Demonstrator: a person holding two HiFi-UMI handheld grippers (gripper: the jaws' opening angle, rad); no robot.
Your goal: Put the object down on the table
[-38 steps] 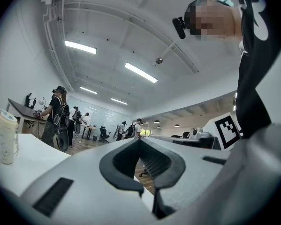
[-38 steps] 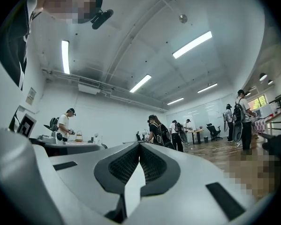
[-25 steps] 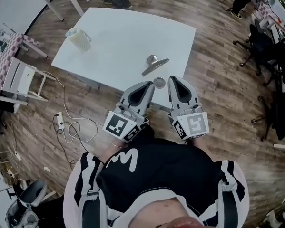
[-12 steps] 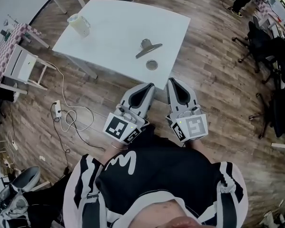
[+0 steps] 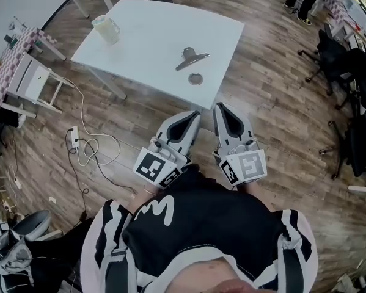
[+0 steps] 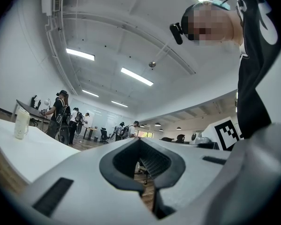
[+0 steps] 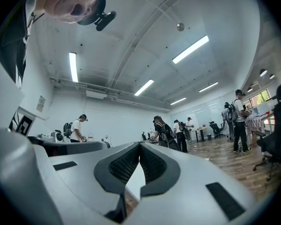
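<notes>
Both left claw (image 5: 193, 115) and right claw (image 5: 222, 107) closed; hands hidden.

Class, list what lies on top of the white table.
On the white table: a pale jug at one corner, a metal tool, a small round disc. Its top hides the floor beneath.

The table (image 5: 152, 35) is showing a smooth, matt white top. The metal object (image 5: 192, 58) on it is gleaming silver-grey, and the small round disc (image 5: 196, 78) nearby is looking like duller metal. The floor (image 5: 280, 102) is running in grainy brown wood planks. The left gripper (image 5: 194, 113) and right gripper (image 5: 221, 106) are wearing matt grey plastic shells, their black pads (image 6: 152, 162) looking finely ribbed and rubbery. The jug (image 5: 106, 29) is reading as pale, cloudy plastic.
</notes>
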